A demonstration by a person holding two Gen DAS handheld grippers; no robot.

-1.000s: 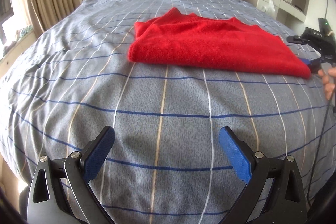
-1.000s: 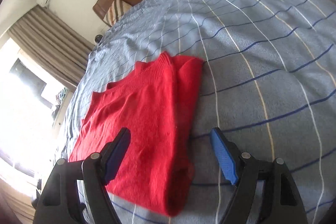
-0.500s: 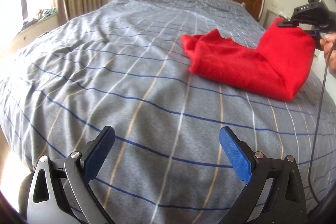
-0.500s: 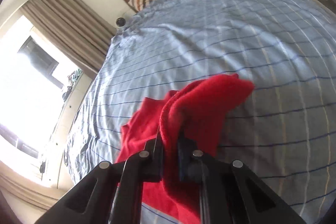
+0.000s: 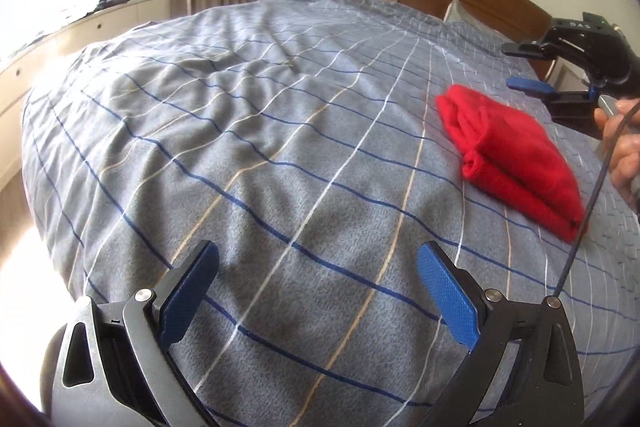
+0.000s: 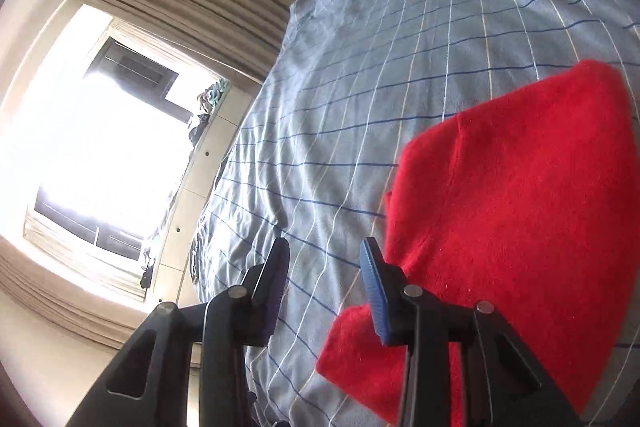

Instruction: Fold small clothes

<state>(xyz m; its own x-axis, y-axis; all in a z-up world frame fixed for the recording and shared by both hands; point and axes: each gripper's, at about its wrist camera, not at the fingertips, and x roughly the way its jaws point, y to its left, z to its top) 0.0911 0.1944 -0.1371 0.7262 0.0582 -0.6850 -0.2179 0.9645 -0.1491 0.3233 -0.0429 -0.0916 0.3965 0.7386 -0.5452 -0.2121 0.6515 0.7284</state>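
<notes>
Red fleecy garment [image 5: 516,151], a second ago spread long across the grey checked bed [image 5: 256,131], now lies doubled over, released as the right gripper [image 6: 325,283] opens empty; left gripper [image 5: 316,291] fingers hang wide apart, fold likely finished.

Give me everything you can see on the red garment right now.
The red garment is a fuzzy, knit-looking piece, folded into a compact layered bundle with stacked rounded fold edges. It lies flat on the grey checked bedspread, toward the bed's right side in the left wrist view. Nothing grips it: the right gripper, jaws opening, is empty beside it.
</notes>
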